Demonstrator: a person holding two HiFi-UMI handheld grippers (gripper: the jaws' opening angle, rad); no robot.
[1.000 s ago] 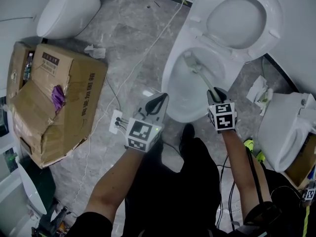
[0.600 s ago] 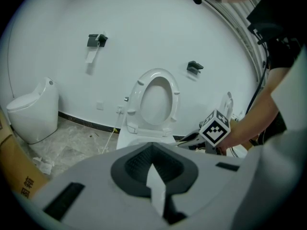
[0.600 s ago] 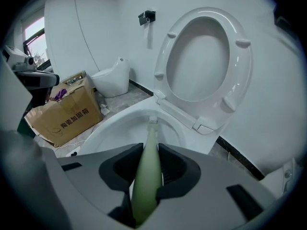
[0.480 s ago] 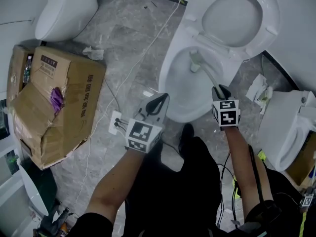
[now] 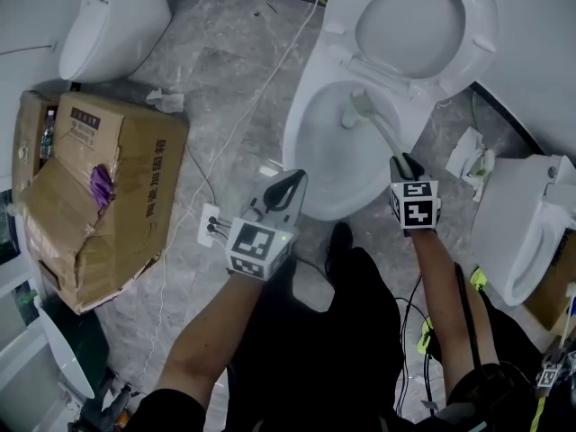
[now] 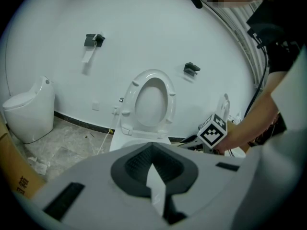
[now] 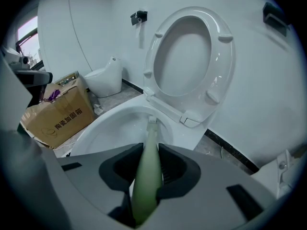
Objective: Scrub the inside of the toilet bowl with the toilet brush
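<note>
Our right gripper [image 5: 407, 165] pinched the green handle of the toilet brush [image 5: 376, 126] between its jaws. The handle ran forward from them, with the brush head inside the toilet bowl [image 5: 297, 151] at the back wall, below the raised seat [image 5: 423, 25]. Our left gripper [image 5: 286, 187] hung near the bowl's front rim, jaws pressed together, empty.

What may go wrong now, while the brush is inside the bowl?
The right hand-held gripper holds the toilet brush only near its handle end, so it may twist or slip under pressure. Splashes over the toilet bowl rim might reach the power strip and white cable on the floor beside it.
</note>
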